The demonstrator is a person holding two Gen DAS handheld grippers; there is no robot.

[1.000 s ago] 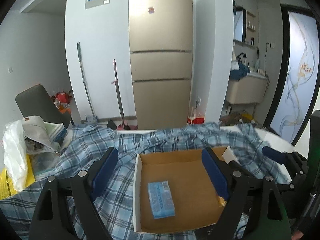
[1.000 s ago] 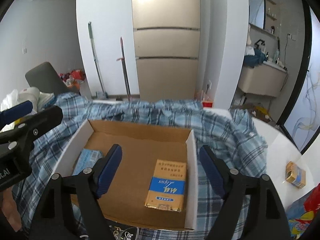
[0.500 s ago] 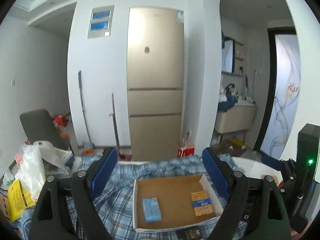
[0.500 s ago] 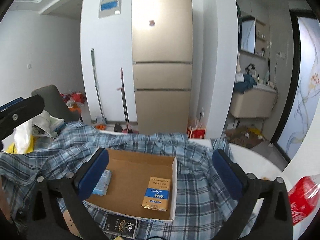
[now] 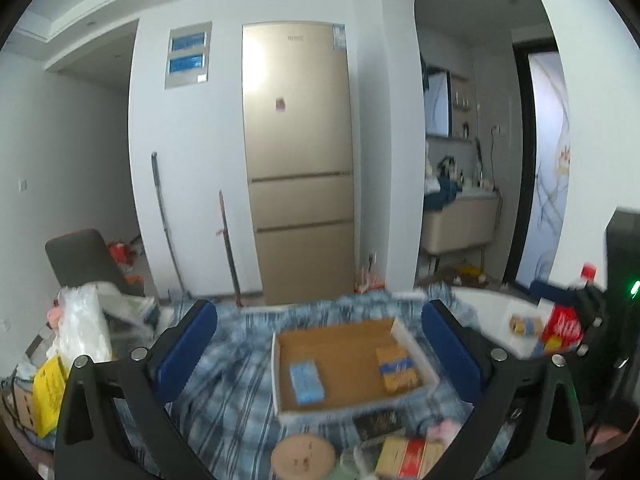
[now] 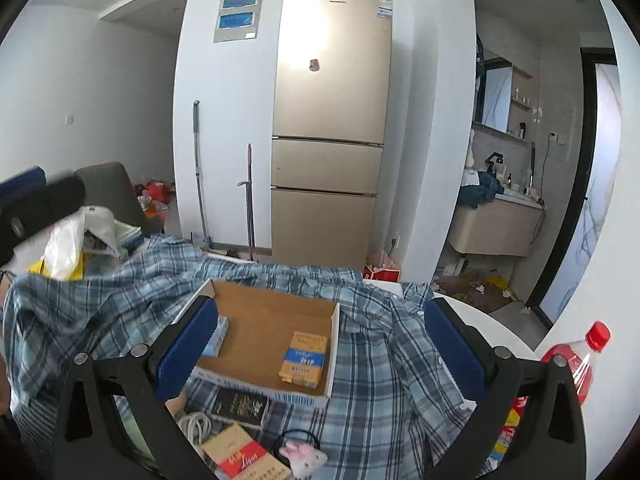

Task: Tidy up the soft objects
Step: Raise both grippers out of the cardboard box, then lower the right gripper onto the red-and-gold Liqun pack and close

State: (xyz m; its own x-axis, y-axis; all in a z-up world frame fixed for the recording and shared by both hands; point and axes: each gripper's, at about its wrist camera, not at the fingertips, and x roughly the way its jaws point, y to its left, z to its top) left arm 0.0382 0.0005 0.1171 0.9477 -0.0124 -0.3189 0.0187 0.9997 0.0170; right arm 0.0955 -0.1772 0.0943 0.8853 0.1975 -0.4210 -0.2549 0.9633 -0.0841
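Your blue plaid shirt (image 6: 380,360) lies spread over the worktop (image 6: 496,332). On it sits a shallow cardboard box (image 6: 272,320) holding a blue tissue pack (image 5: 306,378) and a yellow pack (image 6: 304,354). Your left tongs (image 5: 320,344) are opening, nothing between them; your right tongs (image 6: 320,344) stand spread, empty.

The left wrist view is blurred in its lower half: the plaid shirt (image 5: 236,364) shows only as smeared stripes, and the print on the blue packet (image 5: 306,378) and the yellow packet (image 5: 397,366) in the cardboard box (image 5: 276,368) cannot be read. At the bottom edge a round tan thing (image 5: 303,456) is cut off and I cannot tell what it is. In the right wrist view the blue packet (image 6: 219,336) is half hidden behind a finger pad (image 6: 187,350), and the red bottle (image 6: 576,364) at lower right is partly hidden.
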